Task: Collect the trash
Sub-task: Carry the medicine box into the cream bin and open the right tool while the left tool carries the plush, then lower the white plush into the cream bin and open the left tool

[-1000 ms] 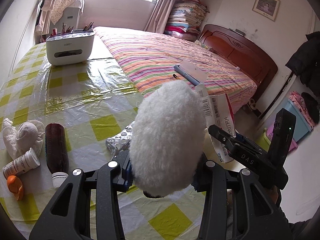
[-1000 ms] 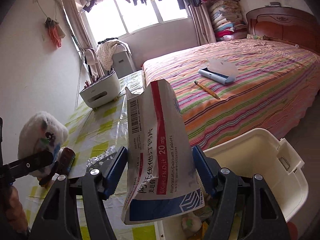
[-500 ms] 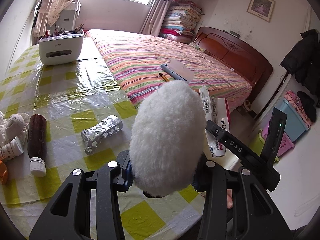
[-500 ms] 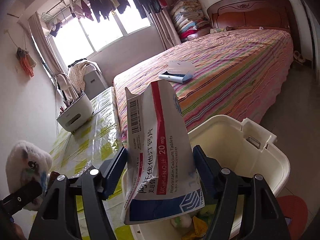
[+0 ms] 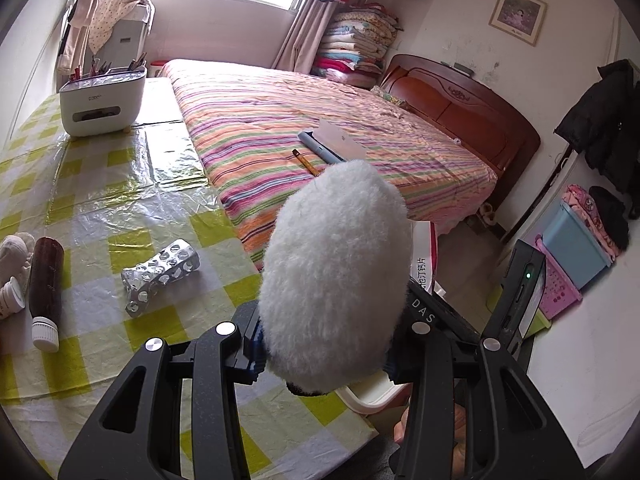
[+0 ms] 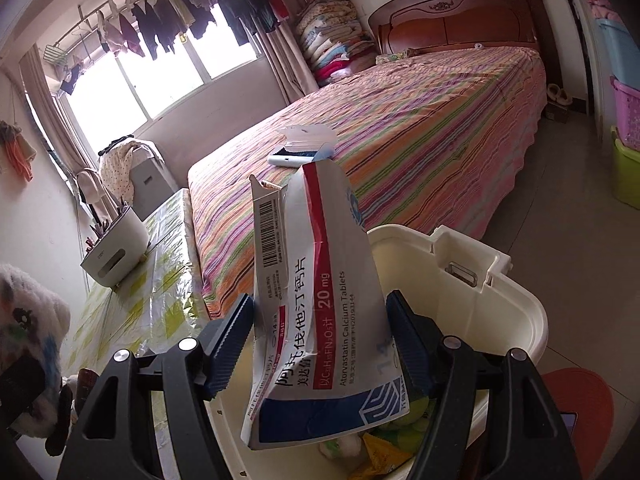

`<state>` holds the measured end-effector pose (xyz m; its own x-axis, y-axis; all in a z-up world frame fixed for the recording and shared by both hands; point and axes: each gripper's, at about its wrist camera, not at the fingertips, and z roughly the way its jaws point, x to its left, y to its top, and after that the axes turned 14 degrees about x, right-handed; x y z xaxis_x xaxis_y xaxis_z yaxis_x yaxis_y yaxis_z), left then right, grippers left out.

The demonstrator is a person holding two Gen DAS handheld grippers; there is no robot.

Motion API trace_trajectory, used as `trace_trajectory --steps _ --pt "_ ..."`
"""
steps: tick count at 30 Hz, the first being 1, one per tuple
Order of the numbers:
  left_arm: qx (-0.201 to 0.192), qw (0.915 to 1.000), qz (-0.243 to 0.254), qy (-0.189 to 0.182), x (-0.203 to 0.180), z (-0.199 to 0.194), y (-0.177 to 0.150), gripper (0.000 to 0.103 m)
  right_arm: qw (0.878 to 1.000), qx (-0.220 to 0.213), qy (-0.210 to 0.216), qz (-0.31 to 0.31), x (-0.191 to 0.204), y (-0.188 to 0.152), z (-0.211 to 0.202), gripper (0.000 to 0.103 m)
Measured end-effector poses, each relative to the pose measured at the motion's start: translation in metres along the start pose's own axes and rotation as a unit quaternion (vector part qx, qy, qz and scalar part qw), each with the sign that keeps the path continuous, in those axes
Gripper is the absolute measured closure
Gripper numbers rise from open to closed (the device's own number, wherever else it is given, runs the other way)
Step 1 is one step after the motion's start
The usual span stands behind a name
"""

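Observation:
A white fluffy ball (image 5: pixel 336 272) fills the jaws of my left gripper (image 5: pixel 324 340), which is shut on it above the table's near right corner. My right gripper (image 6: pixel 320 340) is shut on a flattened white, red and blue medicine box (image 6: pixel 320 312), both pads against its edges. The box hangs over the open cream bin (image 6: pixel 500 308), which holds some yellow and white trash (image 6: pixel 380 452). In the left wrist view the right gripper (image 5: pixel 424 312) shows just past the ball, with the bin's rim (image 5: pixel 368 396) below. In the right wrist view the fluffy ball (image 6: pixel 28 320) sits at far left.
On the yellow-checked tablecloth (image 5: pixel 100 200) lie a silver blister pack (image 5: pixel 160 276), a dark brown bottle (image 5: pixel 46 284), a small white bottle (image 5: pixel 8 300) and crumpled tissue (image 5: pixel 14 248). A white organiser (image 5: pixel 102 104) stands at the back. The striped bed (image 5: pixel 320 120) borders the table.
My left gripper has carried the ball rightward towards the table's corner; the blister pack came into view. My right gripper rolled and moved over the bin with the box.

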<state>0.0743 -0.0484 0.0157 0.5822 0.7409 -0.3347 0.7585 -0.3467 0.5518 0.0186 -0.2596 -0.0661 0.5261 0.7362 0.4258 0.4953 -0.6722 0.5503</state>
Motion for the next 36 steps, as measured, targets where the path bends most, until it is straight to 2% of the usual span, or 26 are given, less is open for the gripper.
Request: trace_trajectory --steps 5,15,19,22,26,29,36 --pt "0.003 1.0 -0.001 0.002 -0.003 -0.001 0.007 0.061 1.0 -0.014 -0.015 0.01 -0.003 -0.001 -0.002 0.034" --pt "0.004 1.0 0.006 -0.002 -0.008 0.001 0.021 0.061 0.999 -0.008 -0.024 0.027 -0.011 0.004 0.005 0.03" --pt "0.009 0.9999 0.01 -0.005 -0.008 0.004 0.026 0.061 0.999 -0.013 -0.017 0.048 -0.017 0.005 0.005 0.021" --pt "0.014 0.9998 0.006 -0.011 -0.006 0.009 0.029 0.061 0.998 -0.019 0.004 0.058 -0.021 0.005 0.004 0.02" --pt "0.029 0.9993 0.01 -0.02 -0.007 0.02 0.034 0.061 0.991 -0.06 0.032 0.116 -0.041 0.003 -0.009 0.02" --pt "0.049 0.9983 0.014 -0.029 -0.01 0.036 0.035 0.061 0.985 -0.074 0.046 0.149 -0.052 0.002 -0.013 0.02" --pt "0.102 0.9937 0.025 -0.037 -0.022 0.084 0.036 0.061 0.975 -0.114 0.063 0.179 -0.064 -0.002 -0.027 0.019"
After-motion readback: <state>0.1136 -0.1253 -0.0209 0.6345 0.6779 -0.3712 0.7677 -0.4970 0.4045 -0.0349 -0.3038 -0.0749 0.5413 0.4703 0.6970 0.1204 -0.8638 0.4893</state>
